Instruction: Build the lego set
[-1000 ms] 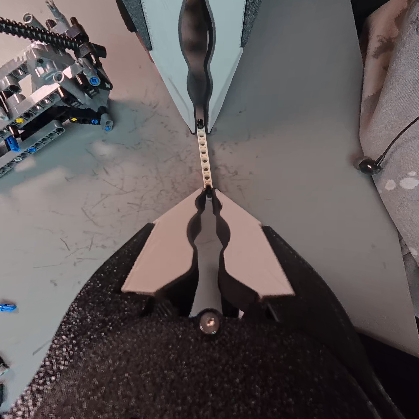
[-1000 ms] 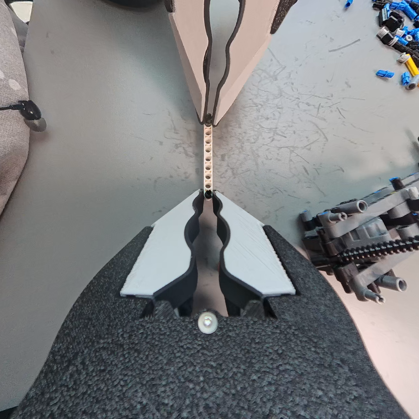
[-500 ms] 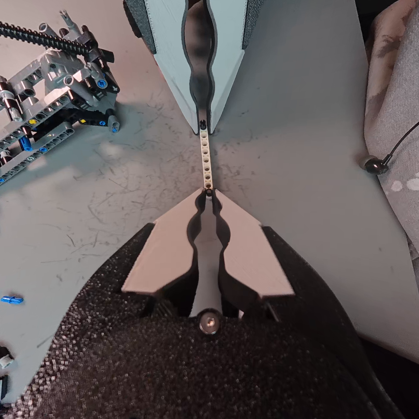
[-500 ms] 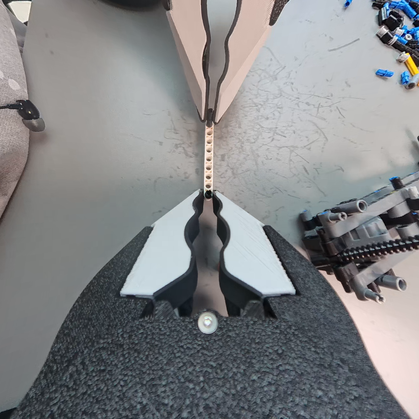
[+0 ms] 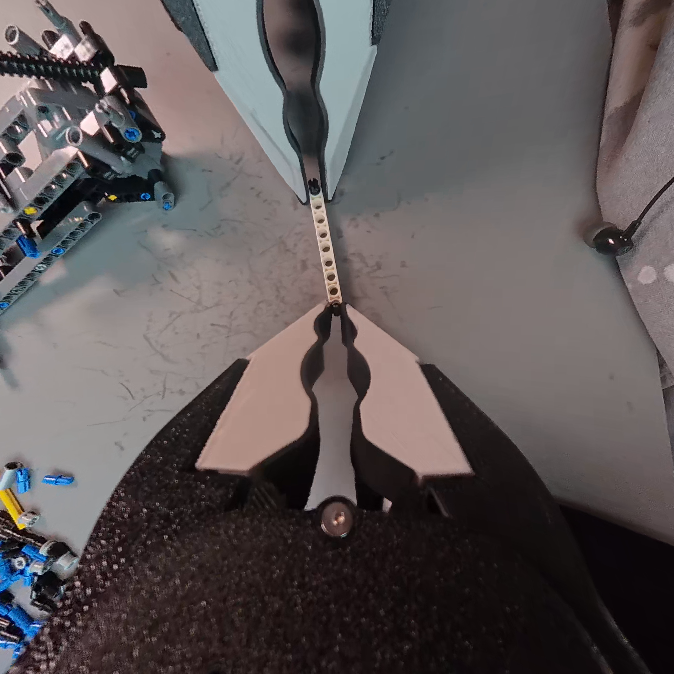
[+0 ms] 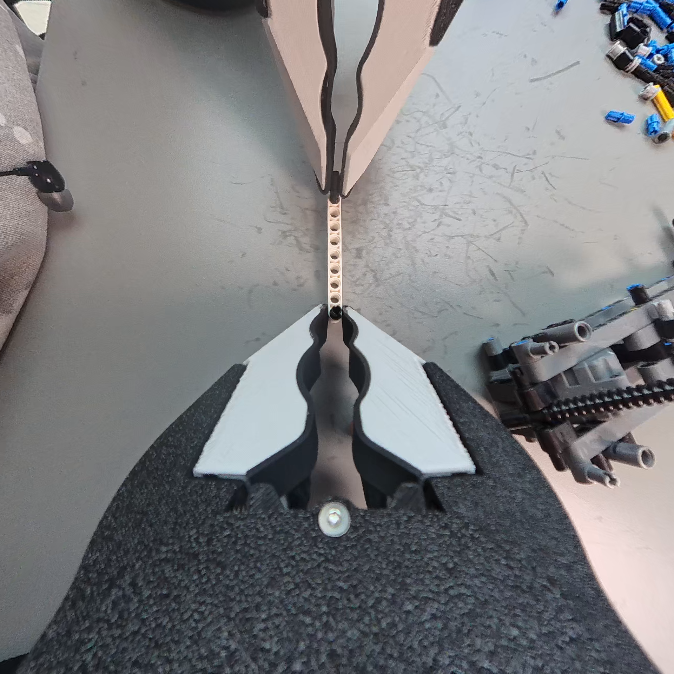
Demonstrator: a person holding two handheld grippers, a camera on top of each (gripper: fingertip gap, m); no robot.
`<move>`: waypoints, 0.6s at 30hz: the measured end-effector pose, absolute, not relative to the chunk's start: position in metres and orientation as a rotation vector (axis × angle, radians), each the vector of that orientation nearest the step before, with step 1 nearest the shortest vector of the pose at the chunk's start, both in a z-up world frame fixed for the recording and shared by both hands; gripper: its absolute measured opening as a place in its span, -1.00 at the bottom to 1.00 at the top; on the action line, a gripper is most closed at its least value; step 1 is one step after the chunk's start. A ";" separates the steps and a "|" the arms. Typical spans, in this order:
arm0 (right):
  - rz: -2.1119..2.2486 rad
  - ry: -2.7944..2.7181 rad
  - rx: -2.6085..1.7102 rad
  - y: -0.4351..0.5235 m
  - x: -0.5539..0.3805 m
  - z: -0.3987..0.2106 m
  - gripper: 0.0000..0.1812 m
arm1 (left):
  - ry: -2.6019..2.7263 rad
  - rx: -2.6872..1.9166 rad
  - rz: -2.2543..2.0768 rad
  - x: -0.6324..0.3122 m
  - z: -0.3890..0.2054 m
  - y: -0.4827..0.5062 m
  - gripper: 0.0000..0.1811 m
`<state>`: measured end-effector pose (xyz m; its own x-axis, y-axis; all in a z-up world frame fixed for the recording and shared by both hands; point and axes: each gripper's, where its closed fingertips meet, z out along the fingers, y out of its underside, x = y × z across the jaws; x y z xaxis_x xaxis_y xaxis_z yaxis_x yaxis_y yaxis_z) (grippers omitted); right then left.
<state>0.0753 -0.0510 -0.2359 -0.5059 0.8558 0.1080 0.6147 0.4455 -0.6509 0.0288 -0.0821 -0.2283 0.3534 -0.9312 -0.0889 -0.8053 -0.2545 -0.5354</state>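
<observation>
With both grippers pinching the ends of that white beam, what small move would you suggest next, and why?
Probably open the left gripper and let the right gripper carry the white beam toward the grey assembly: both are shut on its pinned ends in mid-air, apart from the assembly.

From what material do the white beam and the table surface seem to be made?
White beam: probably hard moulded plastic with a smooth, slightly matt finish; it has an even row of round holes and clean edges. Table: a smooth grey top, perhaps laminate or painted board; many fine scratches show. The exact material is not certain.
</observation>
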 end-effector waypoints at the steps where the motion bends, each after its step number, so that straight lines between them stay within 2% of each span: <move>1: 0.771 -2.277 -1.238 -0.051 0.075 -0.236 -0.92 | 1.533 -2.137 -0.321 0.029 -0.229 -0.083 -0.94; 18: 0.760 -2.280 -1.225 -0.051 0.076 -0.236 -0.92 | 1.683 -2.291 -0.190 0.030 -0.229 -0.082 -0.95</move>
